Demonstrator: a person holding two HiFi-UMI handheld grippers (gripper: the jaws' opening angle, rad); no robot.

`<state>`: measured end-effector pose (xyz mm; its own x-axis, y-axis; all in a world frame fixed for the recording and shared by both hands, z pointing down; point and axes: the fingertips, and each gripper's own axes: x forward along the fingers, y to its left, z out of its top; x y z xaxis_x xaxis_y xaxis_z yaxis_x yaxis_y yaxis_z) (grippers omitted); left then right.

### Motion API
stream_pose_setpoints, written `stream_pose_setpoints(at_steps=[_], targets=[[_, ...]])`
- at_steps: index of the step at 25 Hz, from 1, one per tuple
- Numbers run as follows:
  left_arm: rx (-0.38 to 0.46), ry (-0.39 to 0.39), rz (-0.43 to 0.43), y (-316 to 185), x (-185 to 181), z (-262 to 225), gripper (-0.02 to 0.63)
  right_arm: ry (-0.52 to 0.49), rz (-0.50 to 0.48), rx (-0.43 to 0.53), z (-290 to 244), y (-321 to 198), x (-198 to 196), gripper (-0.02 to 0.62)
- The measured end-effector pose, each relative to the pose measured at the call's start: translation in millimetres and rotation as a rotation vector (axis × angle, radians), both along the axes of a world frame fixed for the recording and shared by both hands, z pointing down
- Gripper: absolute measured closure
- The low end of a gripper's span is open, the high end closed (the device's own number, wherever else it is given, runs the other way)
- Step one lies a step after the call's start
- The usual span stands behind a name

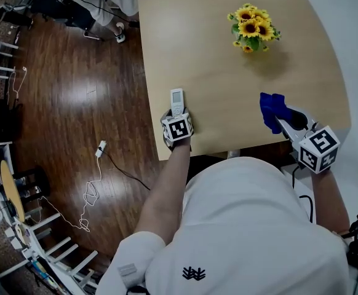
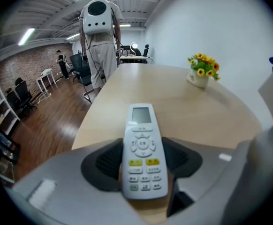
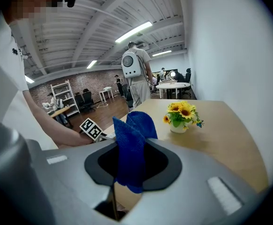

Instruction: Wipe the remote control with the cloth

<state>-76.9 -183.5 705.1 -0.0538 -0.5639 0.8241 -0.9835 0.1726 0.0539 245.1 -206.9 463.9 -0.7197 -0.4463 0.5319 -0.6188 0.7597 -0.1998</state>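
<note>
A white remote control point(image 1: 176, 101) with a small screen lies lengthwise between the jaws of my left gripper point(image 1: 175, 117), near the table's front left edge. In the left gripper view the remote point(image 2: 142, 153) is clamped between both dark pads, buttons facing up, screen end pointing away over the table. My right gripper point(image 1: 282, 120) hangs at the front right edge of the table, shut on a folded blue cloth point(image 1: 270, 110). In the right gripper view the cloth point(image 3: 131, 148) stands up out of the jaws, and my left gripper's marker cube point(image 3: 91, 128) shows beyond it.
A pot of yellow sunflowers point(image 1: 253, 27) stands at the far right of the light wooden table point(image 1: 222, 72). Left of the table is dark wooden floor with a white cable and plug point(image 1: 100, 149). A person with a backpack point(image 2: 99, 27) stands past the table's far end.
</note>
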Motion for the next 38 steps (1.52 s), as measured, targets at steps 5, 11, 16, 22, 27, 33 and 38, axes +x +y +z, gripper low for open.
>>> stream_pose_setpoints(at_steps=[5,11,16,22,27,33,38], targets=[[0.001,-0.066,0.059,-2,-6,-4,0.327,-0.030,-0.021,-0.008,1,2,-6,0.512],[0.028,-0.061,0.085,6,2,-27,0.327,-0.063,-0.041,-0.005,1,7,-15,0.512],[0.033,-0.094,0.140,32,9,-48,0.327,-0.122,-0.044,-0.025,6,10,-18,0.511],[0.022,-0.079,0.234,98,32,-73,0.328,-0.176,-0.052,-0.065,22,23,-23,0.511],[0.026,-0.098,0.307,143,38,-79,0.331,-0.164,-0.074,-0.104,56,43,-34,0.512],[0.120,-0.012,0.369,192,39,-112,0.333,-0.135,-0.087,-0.045,45,90,-57,0.512],[0.237,0.033,0.443,272,22,-140,0.333,-0.075,-0.043,0.019,30,159,-75,0.511]])
